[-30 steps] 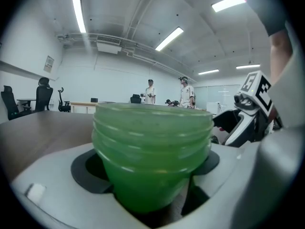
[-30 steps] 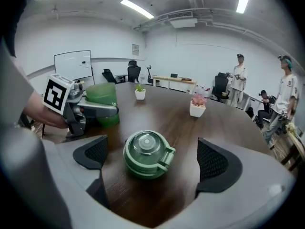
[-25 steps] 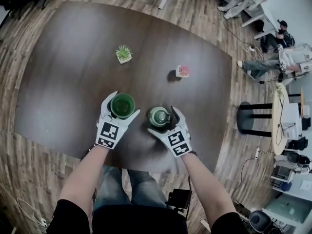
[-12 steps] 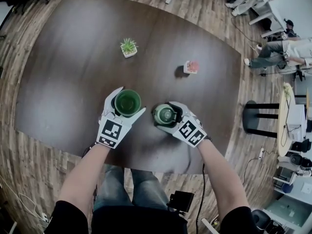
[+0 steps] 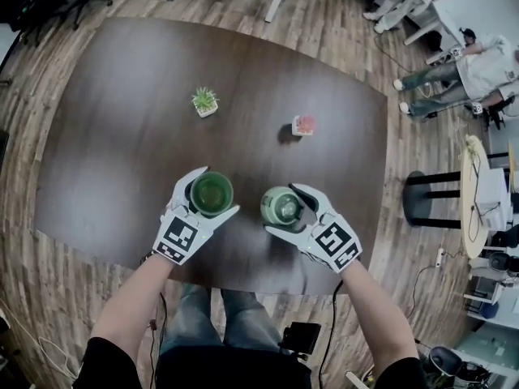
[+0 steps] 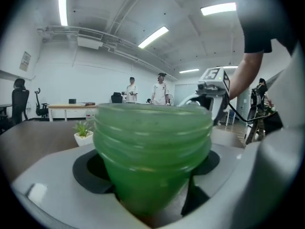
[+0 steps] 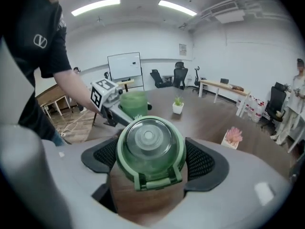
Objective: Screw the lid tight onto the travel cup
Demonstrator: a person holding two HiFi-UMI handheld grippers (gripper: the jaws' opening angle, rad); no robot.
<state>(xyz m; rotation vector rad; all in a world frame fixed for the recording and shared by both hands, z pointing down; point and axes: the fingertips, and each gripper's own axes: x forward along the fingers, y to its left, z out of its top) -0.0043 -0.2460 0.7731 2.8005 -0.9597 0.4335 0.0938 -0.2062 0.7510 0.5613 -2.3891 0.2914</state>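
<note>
The green translucent travel cup (image 5: 209, 196) stands upright and lidless between my left gripper's (image 5: 215, 191) jaws, which are shut on its body. In the left gripper view its threaded rim (image 6: 152, 128) fills the middle. My right gripper (image 5: 284, 207) is shut on the green lid (image 5: 282, 206), held just right of the cup and apart from it. Its jaws have just been closing, with the lid between them. In the right gripper view the lid (image 7: 150, 144) sits top-up between the black pads (image 7: 202, 161), hinge tab toward the camera. Both are held above the dark table (image 5: 122, 136).
A small potted green plant (image 5: 204, 101) and a pink plant in a white pot (image 5: 304, 124) stand farther back on the table. The table's near edge (image 5: 243, 266) runs just under my hands. A black stool (image 5: 430, 197) and seated people are off to the right.
The right gripper closed on the lid and lifted it off the table. Both grippers have risen, the cup coming up with the left one.
</note>
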